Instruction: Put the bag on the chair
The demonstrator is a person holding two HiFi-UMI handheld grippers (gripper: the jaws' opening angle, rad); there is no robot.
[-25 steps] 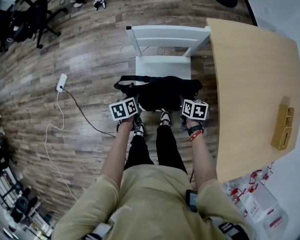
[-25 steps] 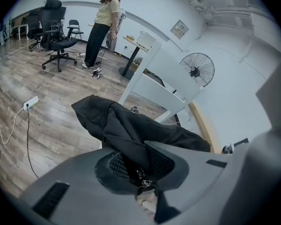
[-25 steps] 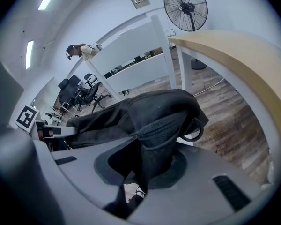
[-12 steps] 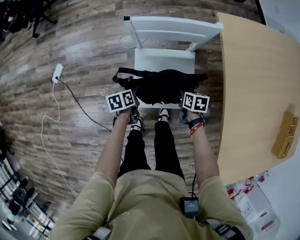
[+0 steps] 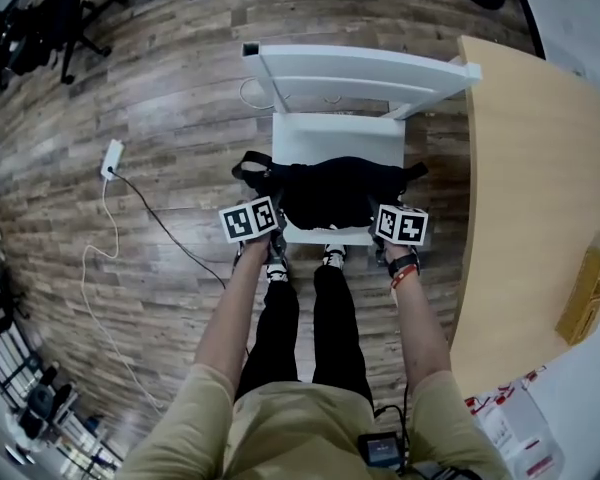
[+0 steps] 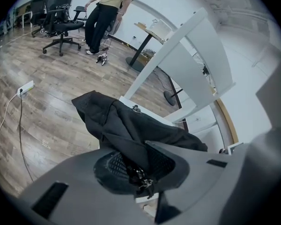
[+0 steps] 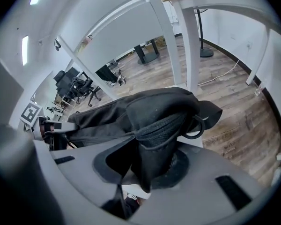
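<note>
A black bag (image 5: 335,190) lies across the front half of the white chair's seat (image 5: 330,136), below its slatted backrest (image 5: 360,68). My left gripper (image 5: 274,202) is at the bag's left end, shut on a fold of fabric with a zipper pull (image 6: 143,179). At the bag's right end, my right gripper (image 5: 378,208) has a mesh-edged fold of the bag (image 7: 154,139) between its jaws, which are opening; the pads still touch it. In the left gripper view the bag (image 6: 126,125) drapes over the seat edge (image 6: 127,102). A strap ring (image 7: 196,128) hangs by the bag's right end.
A wooden table (image 5: 540,168) stands close on the right, with a wooden box (image 5: 586,296) on it. A power strip and cable (image 5: 110,158) lie on the plank floor at the left. Office chairs (image 5: 40,18) stand far left. Another person (image 6: 103,13) stands in the background.
Both grippers have carried the bag forward from the seat's front edge to further over the seat. The right gripper's jaws have parted slightly.
</note>
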